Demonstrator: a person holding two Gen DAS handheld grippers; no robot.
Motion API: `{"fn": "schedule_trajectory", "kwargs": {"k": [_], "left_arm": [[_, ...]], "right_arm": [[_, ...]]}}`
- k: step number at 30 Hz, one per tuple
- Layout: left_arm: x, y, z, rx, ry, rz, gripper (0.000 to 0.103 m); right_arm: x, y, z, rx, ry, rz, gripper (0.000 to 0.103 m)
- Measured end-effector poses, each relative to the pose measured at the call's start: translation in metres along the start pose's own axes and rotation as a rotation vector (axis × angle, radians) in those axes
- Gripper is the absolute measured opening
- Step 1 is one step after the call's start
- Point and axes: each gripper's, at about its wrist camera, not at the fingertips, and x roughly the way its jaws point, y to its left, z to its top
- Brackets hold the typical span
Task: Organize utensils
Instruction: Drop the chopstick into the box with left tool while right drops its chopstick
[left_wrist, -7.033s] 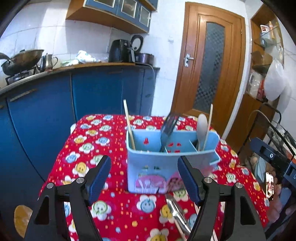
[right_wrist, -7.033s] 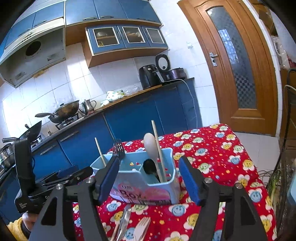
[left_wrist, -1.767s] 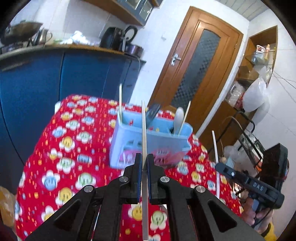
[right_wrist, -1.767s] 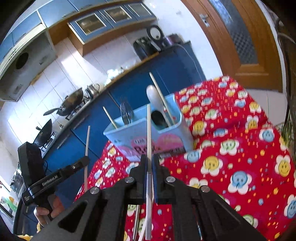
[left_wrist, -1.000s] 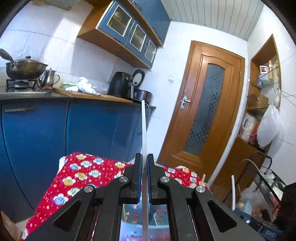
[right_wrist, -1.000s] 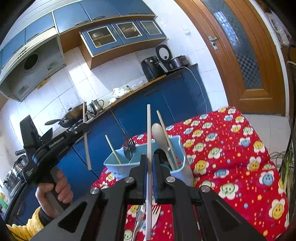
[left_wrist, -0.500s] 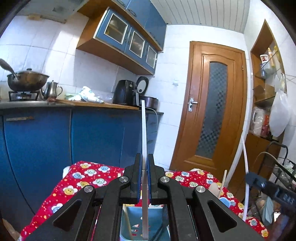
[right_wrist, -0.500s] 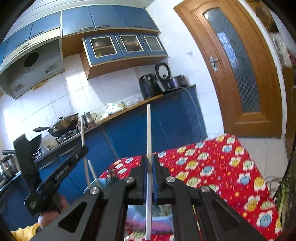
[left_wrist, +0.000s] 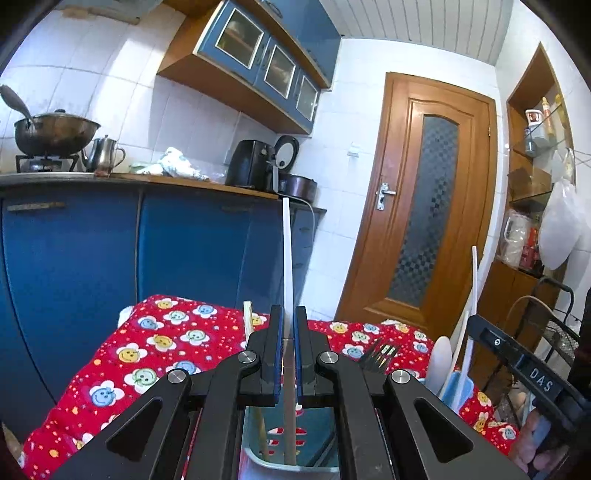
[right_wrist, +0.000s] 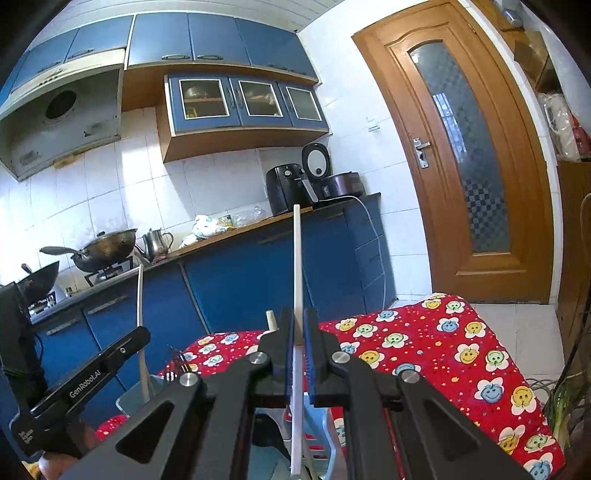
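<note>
A white chopstick (left_wrist: 287, 266) is held upright, pinched between the closed blue pads of the left gripper (left_wrist: 289, 363); its lower end is seen inside a compartment of the light blue utensil holder (left_wrist: 284, 465), directly below the gripper. In the same compartment a wooden chopstick (left_wrist: 247, 321) is seen just left of the held one. A fork (left_wrist: 378, 354) and a white spoon (left_wrist: 441, 363) stand in the holder to the right of the left gripper. A second white chopstick (right_wrist: 297, 295) is clamped upright between the pads of the right gripper (right_wrist: 299, 365), its lower tip hanging over the holder's right-hand part; whether the tip is touching the holder cannot be told. From the right wrist view, the left gripper's chopstick is seen entering the holder's left end. The holder stands on a table covered by a red smiley-flower tablecloth (right_wrist: 461, 354). Behind the holder, blue cabinets (left_wrist: 184, 251) and a wooden door (left_wrist: 424, 206) are visible.
</note>
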Motion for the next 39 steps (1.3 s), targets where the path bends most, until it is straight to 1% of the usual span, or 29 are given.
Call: {"fn": "schedule_trajectory", "kwargs": {"k": [3,11,12,13,14,16,19,20,25,29,36,39], "left_arm": [[0.0,0.002,-0.002,-0.003,0.004,0.001,0.005],[0.003,0.004,-0.006,-0.012,0.021,0.005,0.005],[0.003,0.005,-0.006,-0.016,0.022,0.007,0.007],[0.003,0.005,-0.006,-0.019,0.023,0.008,0.012],[0.003,0.006,-0.006,-0.027,0.026,0.001,0.014],[0.003,0.006,-0.006,-0.035,0.033,-0.011,0.022],[0.003,0.002,-0.007,-0.024,0.041,-0.025,0.031],[0.003,0.001,-0.007,-0.02,0.042,-0.027,0.035],[-0.002,-0.006,-0.007,-0.001,0.039,-0.03,0.045],[-0.005,-0.009,-0.004,0.008,0.044,-0.023,0.048],[-0.016,-0.012,0.004,0.01,0.061,-0.012,0.05],[-0.025,-0.01,0.006,0.007,0.075,-0.005,0.051]], "right_arm": [[0.004,0.003,-0.005,-0.026,0.02,-0.003,0.007],[0.006,0.002,-0.01,-0.025,0.054,-0.003,0.007],[0.006,0.002,-0.01,-0.021,0.055,-0.003,0.007],[0.007,0.002,-0.01,-0.018,0.057,-0.004,0.008],[0.007,0.002,-0.011,-0.016,0.06,-0.005,0.009],[0.006,0.001,-0.011,-0.006,0.061,0.001,0.016],[0.005,0.0,-0.011,0.006,0.059,0.008,0.024],[0.005,0.0,-0.011,0.007,0.058,0.009,0.024],[0.0,0.0,-0.008,0.013,0.047,0.019,0.025],[-0.005,-0.001,-0.005,0.028,0.044,0.026,0.025],[-0.012,0.002,0.0,0.034,0.054,0.02,0.027],[-0.016,0.003,0.002,0.047,0.071,0.015,0.03]]}}
